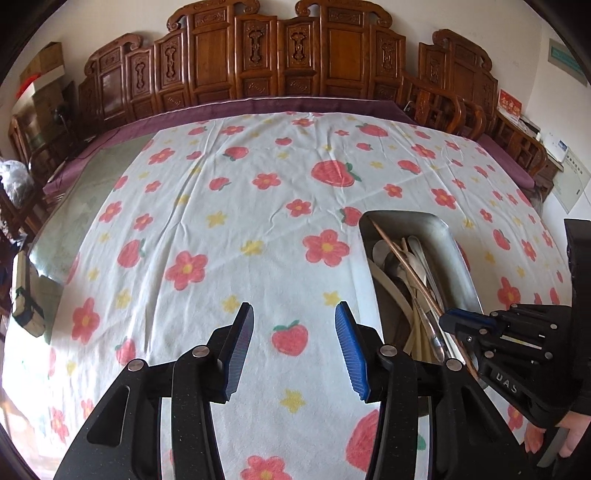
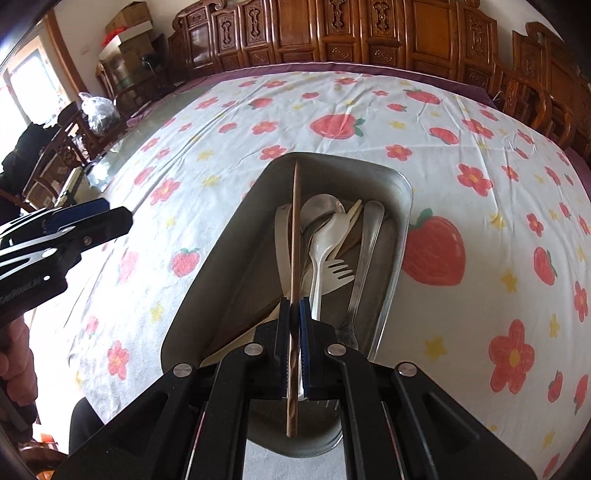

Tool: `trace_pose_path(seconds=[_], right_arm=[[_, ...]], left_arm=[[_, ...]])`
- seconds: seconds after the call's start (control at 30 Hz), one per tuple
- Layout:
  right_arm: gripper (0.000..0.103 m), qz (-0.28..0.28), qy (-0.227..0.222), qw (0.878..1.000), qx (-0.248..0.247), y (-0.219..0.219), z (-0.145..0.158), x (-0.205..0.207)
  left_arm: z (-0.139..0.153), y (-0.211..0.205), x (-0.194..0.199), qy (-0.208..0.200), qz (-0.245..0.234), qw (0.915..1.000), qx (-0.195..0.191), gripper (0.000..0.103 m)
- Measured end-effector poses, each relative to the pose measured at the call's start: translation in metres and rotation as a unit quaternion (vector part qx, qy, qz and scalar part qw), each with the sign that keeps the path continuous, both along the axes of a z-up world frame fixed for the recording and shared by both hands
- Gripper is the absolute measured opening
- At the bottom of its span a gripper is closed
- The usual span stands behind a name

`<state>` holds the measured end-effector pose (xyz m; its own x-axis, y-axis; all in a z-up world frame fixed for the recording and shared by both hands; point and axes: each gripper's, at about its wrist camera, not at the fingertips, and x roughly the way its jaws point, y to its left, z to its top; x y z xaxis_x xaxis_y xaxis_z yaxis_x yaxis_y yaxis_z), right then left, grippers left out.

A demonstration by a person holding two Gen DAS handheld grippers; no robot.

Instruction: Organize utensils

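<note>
A metal tray (image 2: 236, 221) on the strawberry tablecloth holds mixed utensils: a white plastic spoon (image 2: 325, 236), a white plastic fork (image 2: 338, 273), metal spoons (image 2: 369, 236) and pale chopsticks. My right gripper (image 2: 294, 314) is shut on a brown wooden chopstick (image 2: 294, 221) and holds it over the tray, pointing away. In the left wrist view the tray (image 1: 443, 236) lies at the right, with the right gripper (image 1: 452, 323) over it. My left gripper (image 1: 294, 314) is open and empty over the bare cloth left of the tray.
The flowered cloth (image 1: 240, 206) covers a large table with a purple border (image 1: 258, 107). Carved wooden chairs (image 1: 258, 55) line the far side. Boxes (image 2: 129, 33) and a bag (image 2: 98, 110) stand at the left.
</note>
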<state>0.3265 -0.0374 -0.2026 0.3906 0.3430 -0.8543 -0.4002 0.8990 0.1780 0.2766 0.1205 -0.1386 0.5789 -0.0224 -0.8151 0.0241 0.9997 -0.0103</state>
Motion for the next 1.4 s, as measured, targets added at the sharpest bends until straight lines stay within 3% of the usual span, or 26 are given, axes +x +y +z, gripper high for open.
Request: trace_pose_path(seconds=[0.37, 0.57, 0.83, 1.1, 1.2, 1.37, 1.4], right_arm=[[0.008, 0.008, 0.011, 1.0, 0.027, 0.005, -0.004, -0.002], [0.008, 0.029, -0.016, 0.999, 0.019, 0.007, 0.012, -0.016], [0.008, 0.025, -0.049, 0.998, 0.018, -0.024, 0.033, -0.04], [0.008, 0.005, -0.084, 0.996, 0.019, -0.068, 0.056, -0.065], [0.024, -0.006, -0.096, 0.995, 0.015, -0.088, 0.063, -0.078], [0.067, -0.027, -0.123, 0.992, 0.011, -0.119, 0.074, -0.1], [0.07, -0.03, -0.127, 0.991, 0.011, -0.123, 0.076, -0.104]], left_arm=[[0.003, 0.004, -0.018, -0.002, -0.001, 0.9997, -0.024, 0.044], [0.008, -0.001, -0.027, -0.007, -0.002, 0.9998, -0.019, 0.044], [0.021, -0.021, -0.041, -0.02, -0.008, 0.9996, -0.017, 0.047], [0.033, -0.051, -0.056, -0.032, -0.018, 0.9992, -0.018, 0.081], [0.04, -0.065, -0.066, -0.045, -0.023, 0.9985, -0.019, 0.09], [0.049, -0.09, -0.084, -0.07, -0.033, 0.9969, -0.01, 0.095], [0.051, -0.096, -0.089, -0.076, -0.036, 0.9964, -0.007, 0.095]])
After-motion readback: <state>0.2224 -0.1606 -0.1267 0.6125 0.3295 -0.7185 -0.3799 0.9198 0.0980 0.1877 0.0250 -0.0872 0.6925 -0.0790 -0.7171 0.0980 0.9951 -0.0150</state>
